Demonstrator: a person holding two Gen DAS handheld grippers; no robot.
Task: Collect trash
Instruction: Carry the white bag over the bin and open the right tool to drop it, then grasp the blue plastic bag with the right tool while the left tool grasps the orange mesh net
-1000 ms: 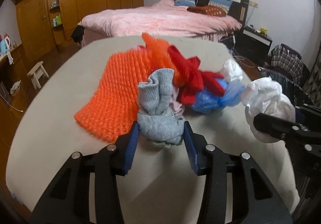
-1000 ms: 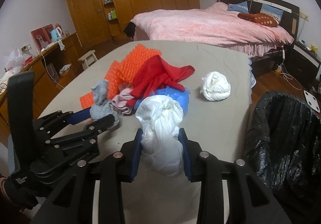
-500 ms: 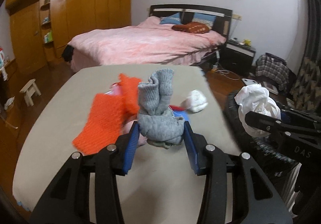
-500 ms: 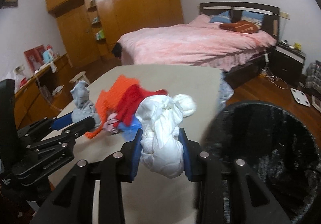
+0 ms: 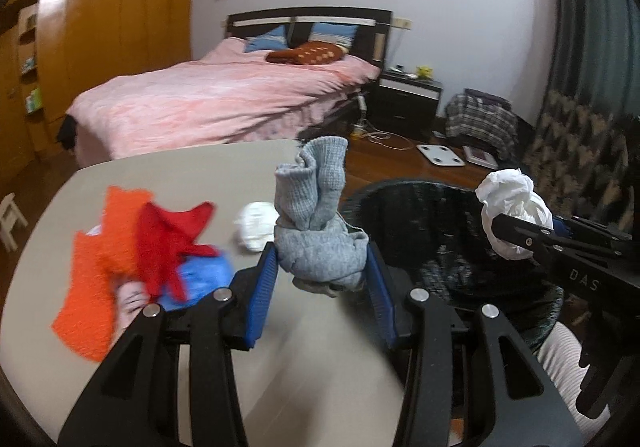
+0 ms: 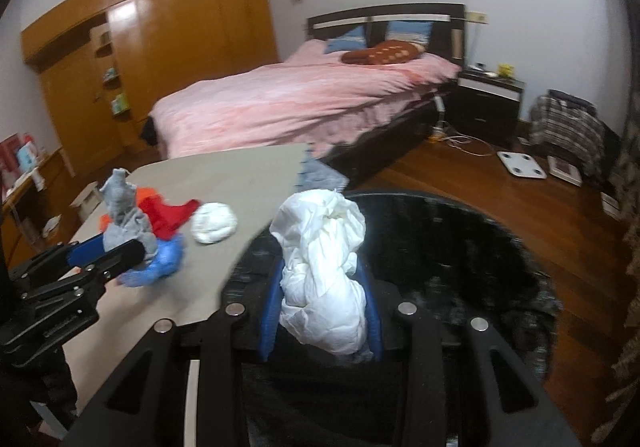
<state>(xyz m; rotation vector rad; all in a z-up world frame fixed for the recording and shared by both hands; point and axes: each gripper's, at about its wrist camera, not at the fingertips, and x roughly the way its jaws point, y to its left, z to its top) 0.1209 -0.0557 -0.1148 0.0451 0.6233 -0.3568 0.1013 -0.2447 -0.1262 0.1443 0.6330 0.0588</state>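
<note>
While my right gripper (image 6: 322, 311), clamped on white paper (image 6: 322, 275), hangs over the bin (image 6: 460, 247), my left gripper (image 5: 322, 275), pinching a grey sock (image 5: 318, 231), sits beside its rim.

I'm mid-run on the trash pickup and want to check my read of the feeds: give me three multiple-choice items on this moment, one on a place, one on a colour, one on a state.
1. Where is the white crumpled wad held by the right gripper?
A. Over the black bin bag
B. Lying on the bed
C. Resting on the table

2. What colour is the knit cloth held by the left gripper?
A. Red
B. Grey
C. Orange

3. What is the state of the left gripper?
A. Open and empty
B. Shut on the grey knit cloth
C. Out of view

Answers:
1. A, the wad sits in front of the bag's dark opening in the right wrist view.
2. B, the cloth between the blue pads is grey.
3. B, both pads press against the cloth's sides.
</note>
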